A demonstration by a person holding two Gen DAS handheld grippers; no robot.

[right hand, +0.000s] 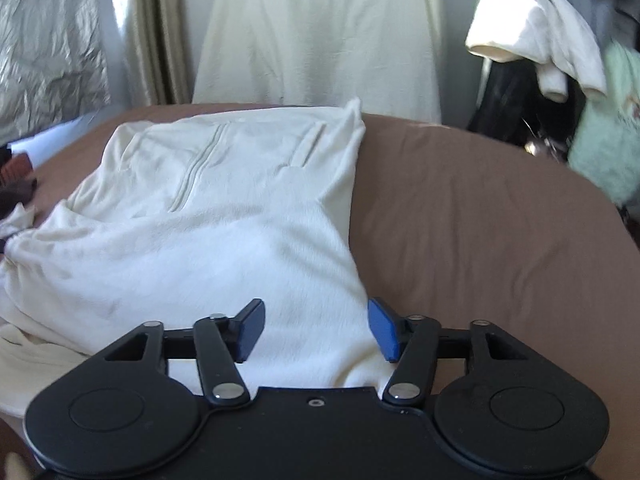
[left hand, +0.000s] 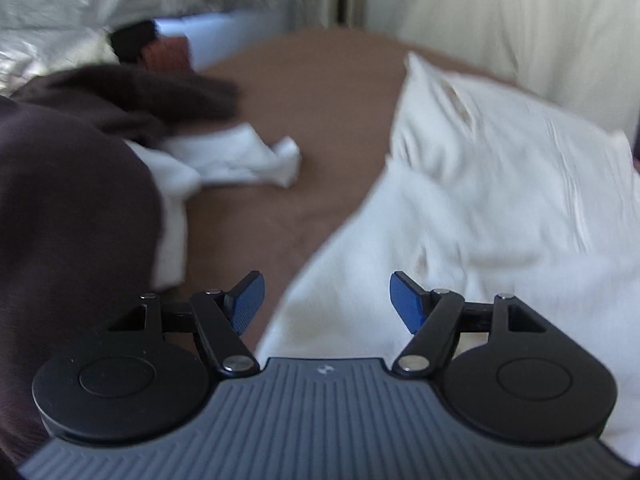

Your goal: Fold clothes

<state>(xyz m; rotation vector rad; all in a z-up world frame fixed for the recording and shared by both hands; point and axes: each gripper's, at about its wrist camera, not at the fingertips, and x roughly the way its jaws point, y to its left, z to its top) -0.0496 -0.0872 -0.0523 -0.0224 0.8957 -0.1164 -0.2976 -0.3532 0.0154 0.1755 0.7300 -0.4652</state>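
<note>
My left gripper (left hand: 327, 302) and right gripper (right hand: 316, 330) both stand apart, empty. The cream shirt (right hand: 224, 216) lies part-folded on the bed (right hand: 480, 208); the dark garment (left hand: 72, 184) far left waits unfolded.

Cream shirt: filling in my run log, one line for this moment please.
cream shirt: lying on brown bed | left tool: open, empty | right tool: open, empty

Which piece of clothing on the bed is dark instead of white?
The dark brown garment heaped at the left in the left wrist view; the big cream shirt and small crumpled white cloth beside it are pale.
</note>
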